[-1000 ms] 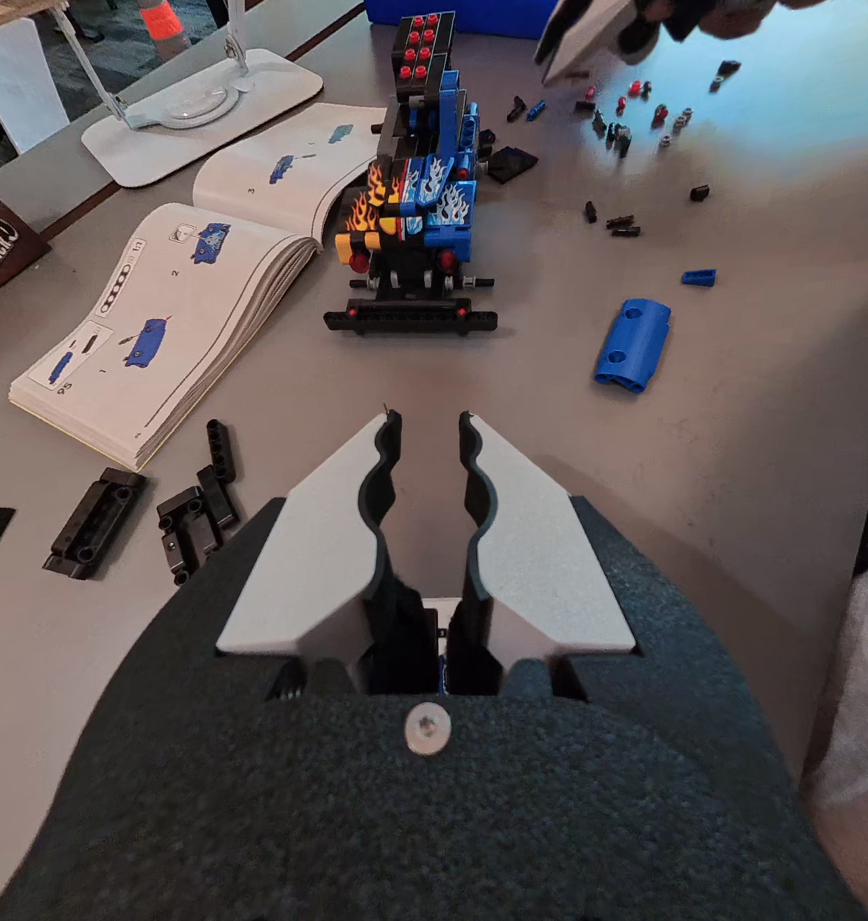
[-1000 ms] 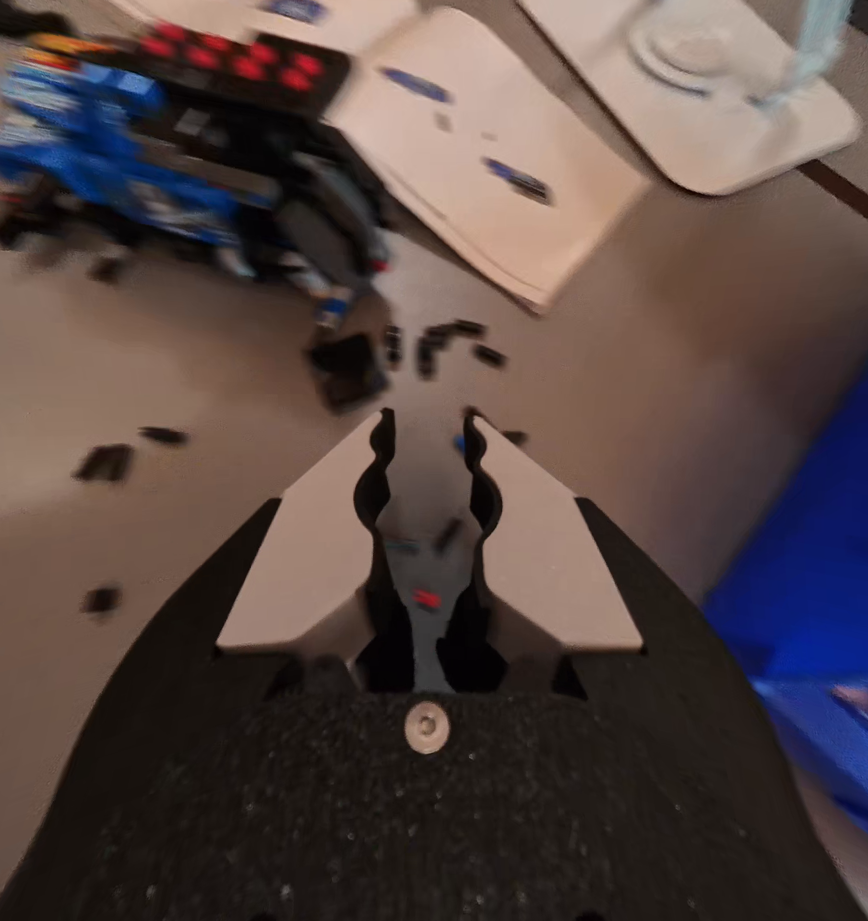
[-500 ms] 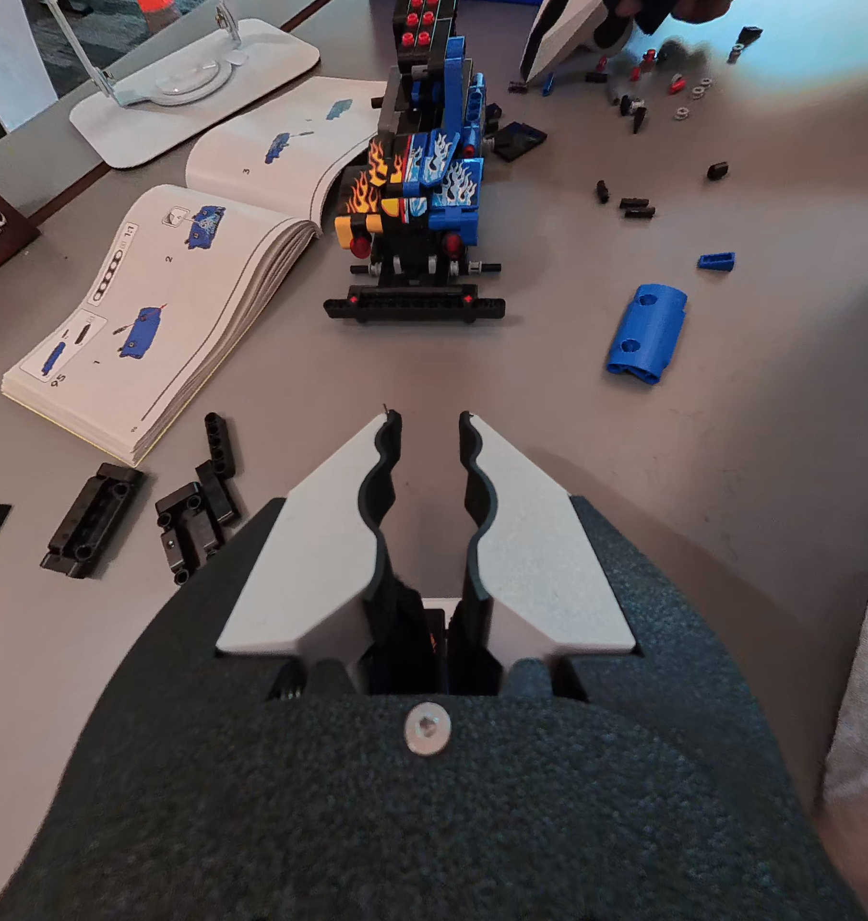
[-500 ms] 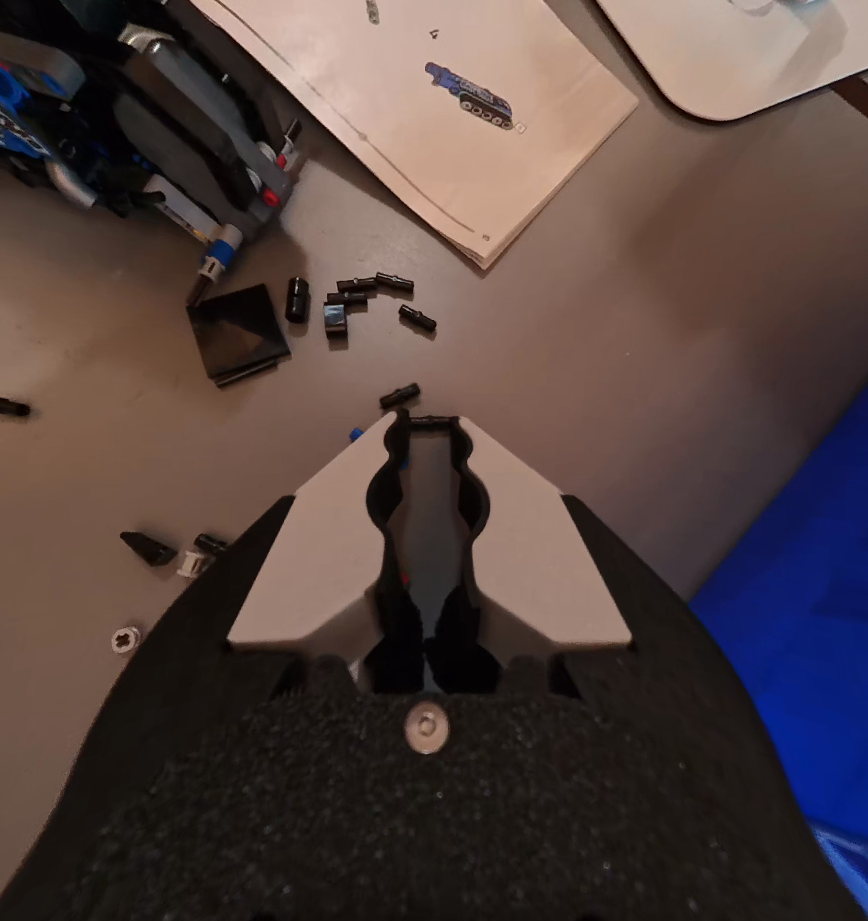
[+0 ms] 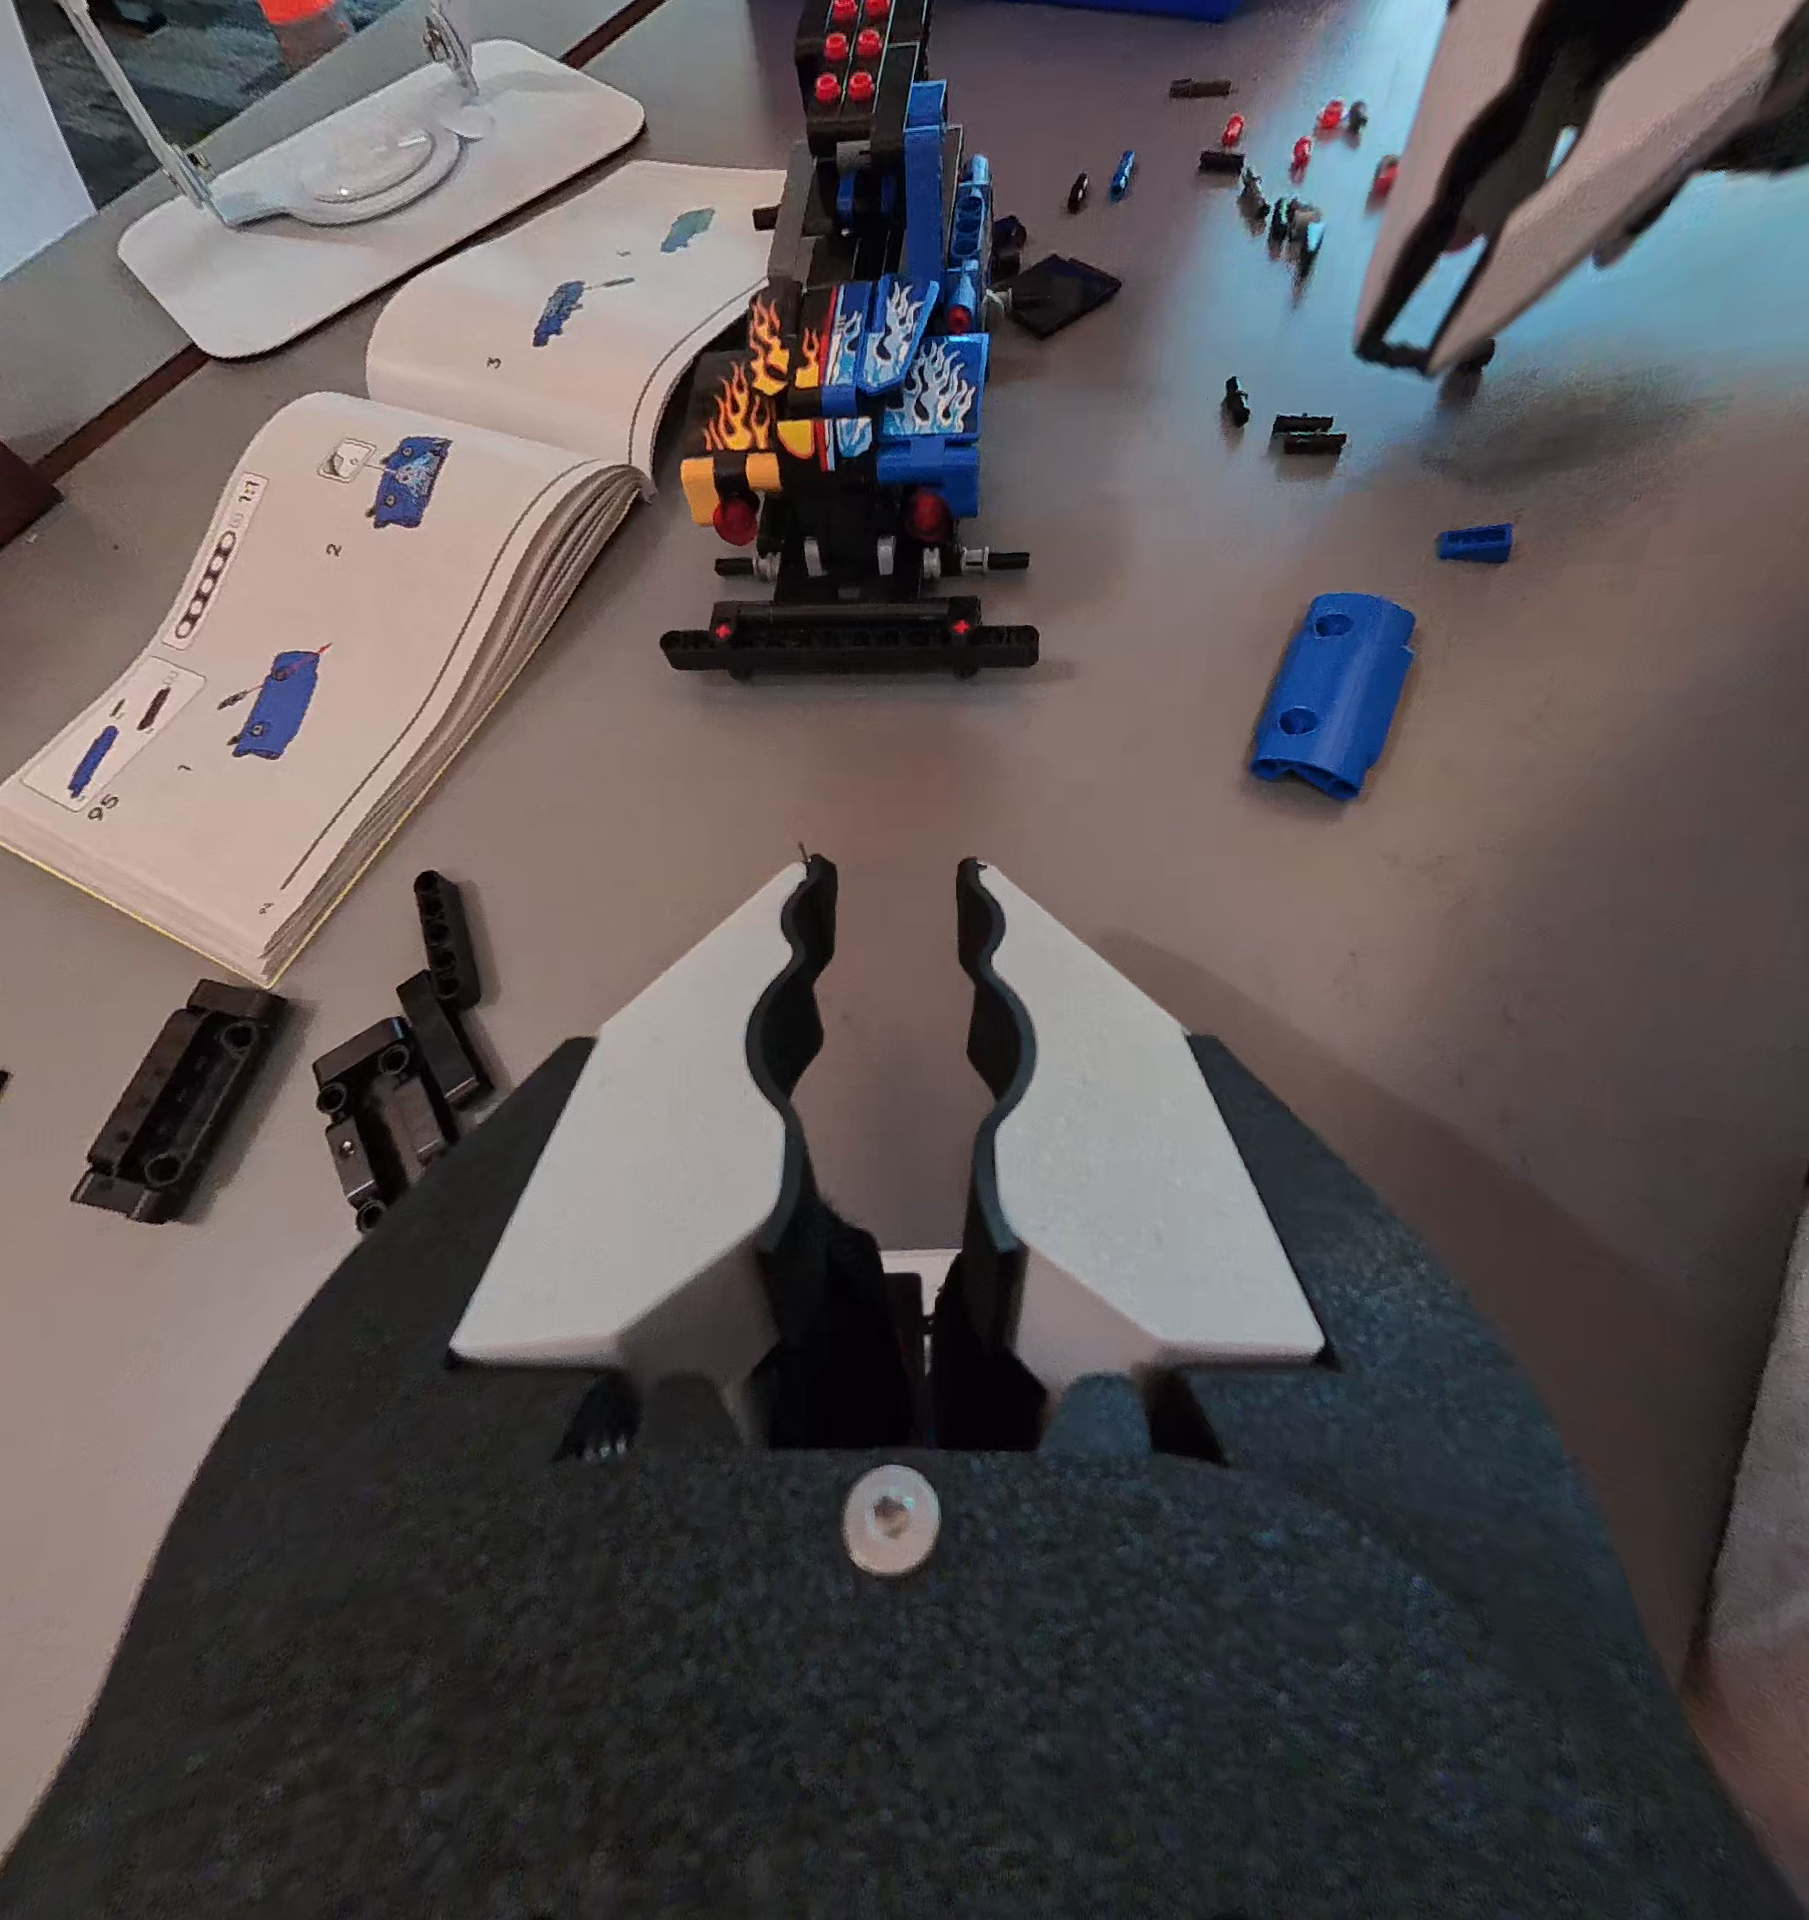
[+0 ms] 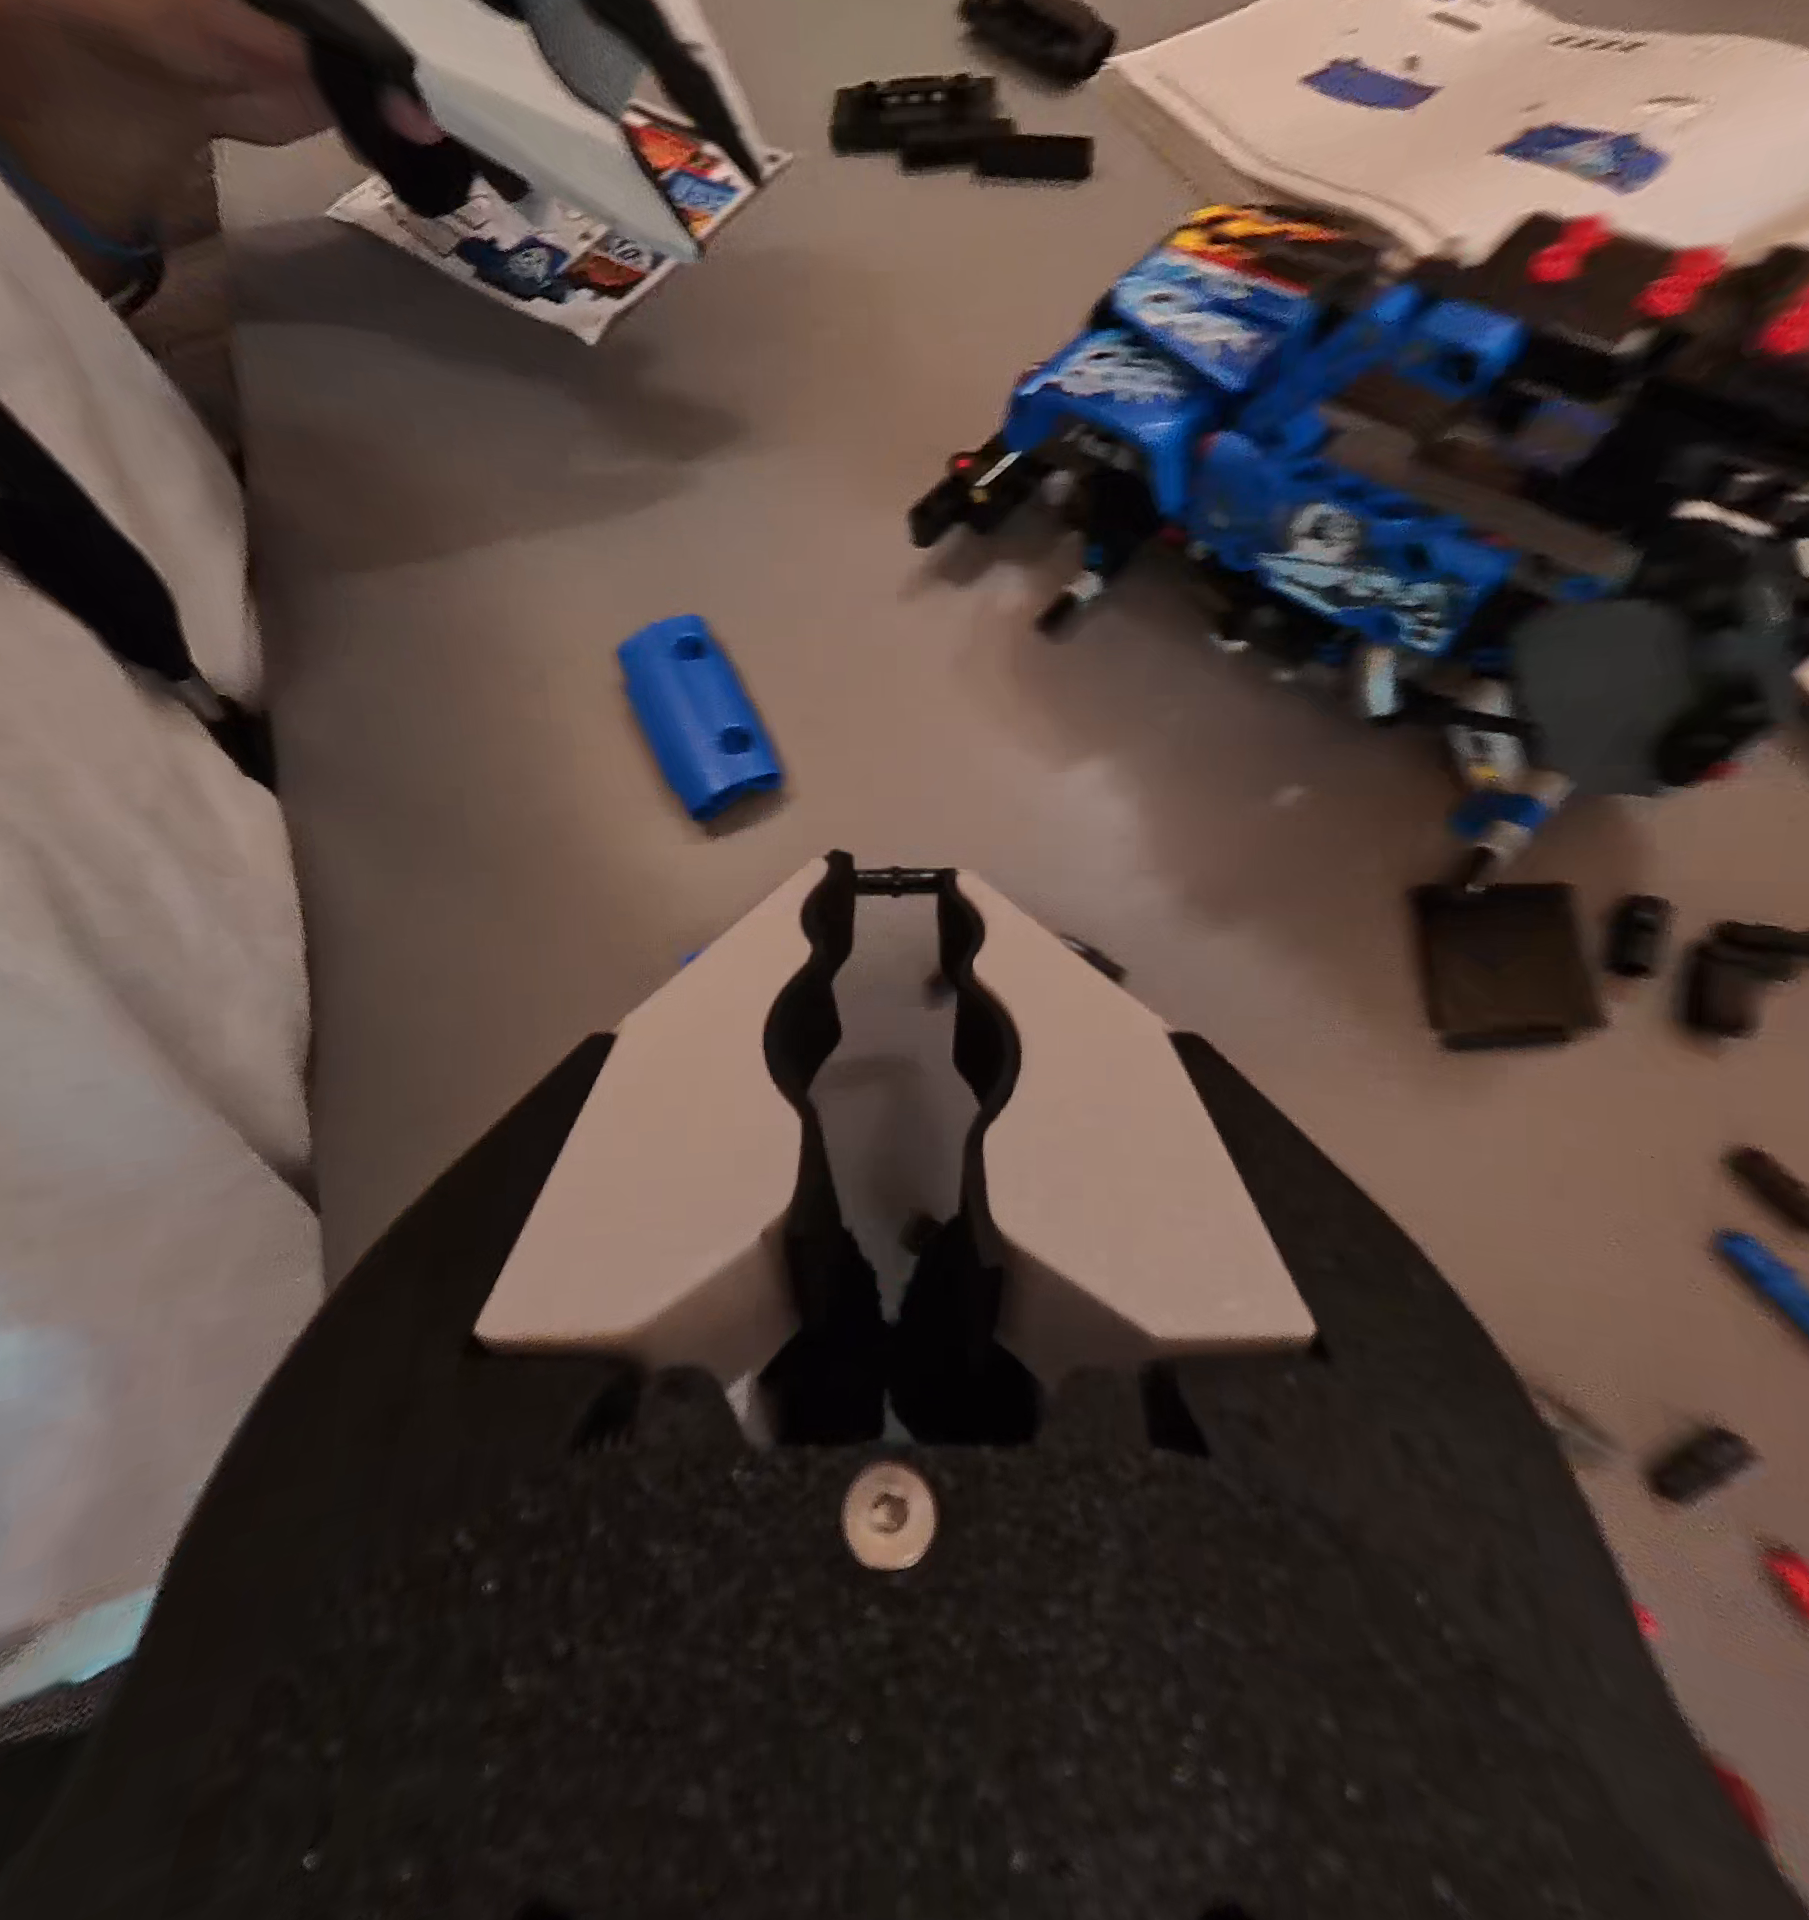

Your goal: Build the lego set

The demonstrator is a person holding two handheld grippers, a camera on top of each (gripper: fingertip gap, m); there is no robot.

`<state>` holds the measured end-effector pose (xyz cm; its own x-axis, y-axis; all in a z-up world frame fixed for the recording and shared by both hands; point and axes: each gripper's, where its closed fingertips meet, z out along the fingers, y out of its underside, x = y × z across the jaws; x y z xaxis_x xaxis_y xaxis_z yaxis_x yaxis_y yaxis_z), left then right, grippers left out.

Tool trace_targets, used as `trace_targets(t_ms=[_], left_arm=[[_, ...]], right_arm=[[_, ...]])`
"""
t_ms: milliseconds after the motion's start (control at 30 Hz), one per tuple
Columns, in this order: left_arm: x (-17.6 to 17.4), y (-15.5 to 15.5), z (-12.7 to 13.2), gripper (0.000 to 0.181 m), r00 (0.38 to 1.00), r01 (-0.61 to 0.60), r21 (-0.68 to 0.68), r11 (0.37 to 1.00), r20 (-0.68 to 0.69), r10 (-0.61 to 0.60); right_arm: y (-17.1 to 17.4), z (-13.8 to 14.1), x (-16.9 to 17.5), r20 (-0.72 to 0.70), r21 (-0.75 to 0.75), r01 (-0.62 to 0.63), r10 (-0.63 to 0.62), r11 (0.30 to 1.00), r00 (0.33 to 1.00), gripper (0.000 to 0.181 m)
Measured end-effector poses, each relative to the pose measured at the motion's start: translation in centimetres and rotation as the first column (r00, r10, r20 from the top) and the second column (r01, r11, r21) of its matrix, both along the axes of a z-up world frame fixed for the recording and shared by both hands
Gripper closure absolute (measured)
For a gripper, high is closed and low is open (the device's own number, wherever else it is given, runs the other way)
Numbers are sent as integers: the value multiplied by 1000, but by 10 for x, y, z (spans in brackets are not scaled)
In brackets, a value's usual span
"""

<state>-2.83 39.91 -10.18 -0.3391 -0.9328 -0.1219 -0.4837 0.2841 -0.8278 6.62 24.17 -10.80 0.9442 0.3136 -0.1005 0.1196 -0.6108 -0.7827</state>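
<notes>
A partly built blue and black lego truck (image 5: 858, 416) with flame stickers stands on the grey table (image 5: 983, 790); it also shows in the right wrist view (image 6: 1399, 499). My left gripper (image 5: 889, 868) is open and empty, above the table in front of the truck. My right gripper (image 6: 892, 875) is shut on a small black pin (image 6: 895, 879) held crosswise between its tips; it also shows in the left wrist view (image 5: 1419, 353) at the upper right. A blue curved panel (image 5: 1331, 694) lies right of the truck, and shows in the right wrist view (image 6: 700, 729).
An open instruction booklet (image 5: 360, 582) lies left of the truck. Black beams (image 5: 401, 1060) lie at the left. Small black, red and blue pins (image 5: 1284, 208) are scattered at the back right. A sticker sheet (image 6: 588, 249) lies near the table edge. A white stand base (image 5: 360, 197) is at the back left. Left tips to right tips: about 20 cm.
My right gripper closed on a black pin, lifted it and swung round toward the blue panel and the truck's side. My left gripper stayed open and nearly still.
</notes>
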Motion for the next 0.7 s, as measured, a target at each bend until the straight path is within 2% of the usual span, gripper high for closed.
trace_targets(t_ms=[133, 333, 433, 533, 700], left_arm=[[3, -4, 1, 159, 1000, 26, -12, 1000, 4, -25], [7, -12, 2, 159, 997, 75, -14, 997, 12, -75], [6, -16, 0, 159, 996, 92, -11, 996, -2, -92], [4, -15, 1, 159, 995, 96, 7, 995, -4, -96], [2, -9, 4, 159, 998, 64, -4, 998, -9, -64]], right_arm=[[-1, -22, -20, 89, -55, 45, -40, 997, 995, 166], [5, -37, -17, 187, -70, 145, -130, 987, 974, 166], [6, -37, -14, 188, -62, 176, -162, 982, 969, 166], [4, -34, -14, 162, -47, 194, -184, 980, 970, 156], [1, -3, -7, 110, 71, 233, -240, 970, 964, 156]])
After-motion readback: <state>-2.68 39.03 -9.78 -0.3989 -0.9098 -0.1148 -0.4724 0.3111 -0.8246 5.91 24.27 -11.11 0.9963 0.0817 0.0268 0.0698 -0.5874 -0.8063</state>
